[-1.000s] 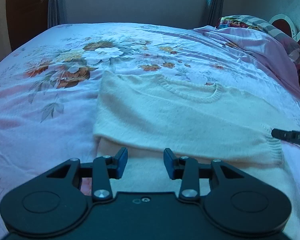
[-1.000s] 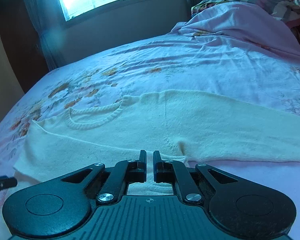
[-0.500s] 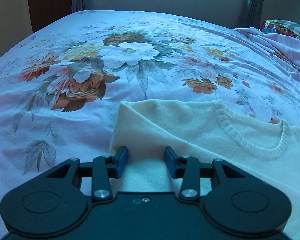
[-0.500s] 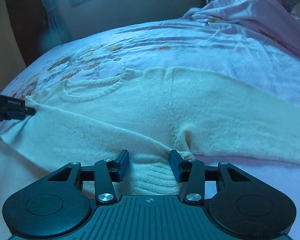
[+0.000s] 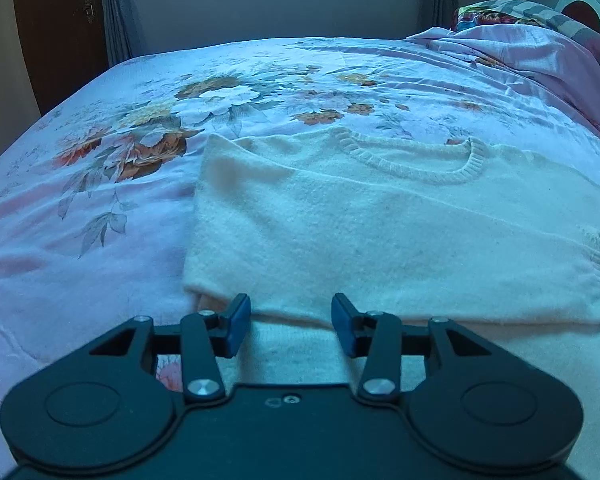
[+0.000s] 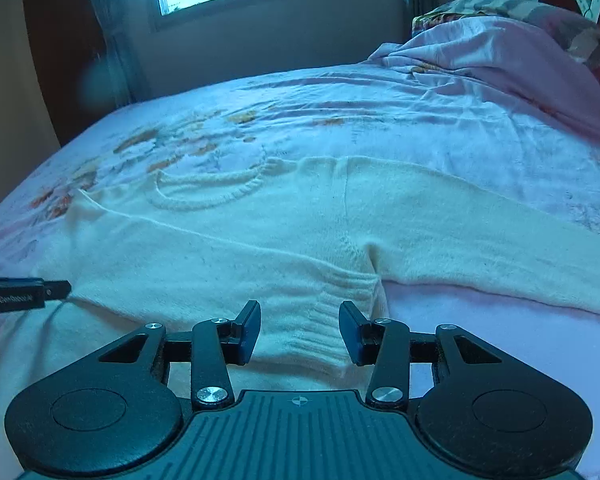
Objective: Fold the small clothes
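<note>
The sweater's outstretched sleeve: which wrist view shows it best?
The right wrist view. There the sweater has its outstretched sleeve lying across the bedsheet toward the right edge. The left wrist view shows only the body and neckline; that sleeve falls outside the frame.

Surface: bed (image 5: 100, 216), floral sheet.
On it: cream sweater (image 5: 380, 232), flat; pink blanket (image 6: 500, 64), bunched; pillow (image 6: 512, 6).

My left tool (image 5: 291, 326) is black, with two round discs, silver screws and blue pads (image 5: 236, 326) on its fingers. My right tool (image 6: 299, 330) looks the same, but its middle plate has ribbed lines and a small white cross mark.
</note>
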A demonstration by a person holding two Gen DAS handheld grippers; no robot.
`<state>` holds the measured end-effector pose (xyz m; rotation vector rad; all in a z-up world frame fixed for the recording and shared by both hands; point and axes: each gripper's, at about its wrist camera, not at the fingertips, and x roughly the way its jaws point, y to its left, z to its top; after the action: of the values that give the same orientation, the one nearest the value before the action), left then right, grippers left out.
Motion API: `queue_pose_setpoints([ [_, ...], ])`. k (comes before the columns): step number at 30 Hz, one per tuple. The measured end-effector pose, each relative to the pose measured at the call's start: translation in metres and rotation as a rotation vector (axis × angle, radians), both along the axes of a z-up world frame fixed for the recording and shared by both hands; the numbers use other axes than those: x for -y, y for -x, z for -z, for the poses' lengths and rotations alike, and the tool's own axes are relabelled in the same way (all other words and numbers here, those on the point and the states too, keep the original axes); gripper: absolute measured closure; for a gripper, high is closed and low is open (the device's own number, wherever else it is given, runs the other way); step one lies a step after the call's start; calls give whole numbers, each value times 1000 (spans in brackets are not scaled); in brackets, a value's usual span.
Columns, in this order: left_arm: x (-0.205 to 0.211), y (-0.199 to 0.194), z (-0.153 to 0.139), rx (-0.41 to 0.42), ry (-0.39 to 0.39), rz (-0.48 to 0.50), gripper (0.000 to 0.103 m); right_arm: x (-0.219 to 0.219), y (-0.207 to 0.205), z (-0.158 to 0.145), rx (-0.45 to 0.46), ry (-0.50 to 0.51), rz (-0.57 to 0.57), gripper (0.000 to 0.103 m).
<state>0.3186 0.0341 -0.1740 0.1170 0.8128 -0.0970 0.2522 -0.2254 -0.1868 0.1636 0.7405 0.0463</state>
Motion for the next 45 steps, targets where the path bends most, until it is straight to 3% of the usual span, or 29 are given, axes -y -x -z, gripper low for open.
queue_pose_setpoints([
  [1,2,2,0,-6,-13,3,56,0,-3,10,-62,-4,-23,59],
  [4,3,14,-9,-11,-7,9,56,6,8,1,-36,-25,-4,59],
  [7,3,28,-17,-6,16,26,44,21,20,-14,-2,-91,35,59],
  [8,3,30,-18,-1,13,23,35,22,21,-15,-12,-88,31,59],
  [10,-2,32,-15,-12,19,-3,35,27,23,-13,-39,-148,35,59],
  [11,-9,31,-13,-33,38,-25,42,31,24,-11,-56,-194,42,59],
  [12,-16,30,-11,-56,64,-44,60,32,25,-9,-67,-219,47,59],
  [14,-33,32,-8,-81,149,-86,71,30,29,-10,-61,-216,49,59],
  [15,-37,34,-8,-72,151,-92,73,28,30,-11,-58,-203,43,59],
  [19,-34,33,-4,7,6,-88,75,20,27,-8,-58,-186,29,59],
  [22,-35,19,0,26,-15,-87,75,18,24,-5,-58,-184,36,59],
  [28,-40,-14,9,65,-3,-143,75,18,18,-4,-34,-184,49,59],
  [30,-54,-21,10,71,56,-188,74,17,16,-7,-19,-173,56,59],
  [39,-80,-15,16,92,152,-361,76,12,7,-7,17,-142,50,59],
  [45,-80,-14,17,85,152,-369,76,10,3,-7,22,-130,44,59],
])
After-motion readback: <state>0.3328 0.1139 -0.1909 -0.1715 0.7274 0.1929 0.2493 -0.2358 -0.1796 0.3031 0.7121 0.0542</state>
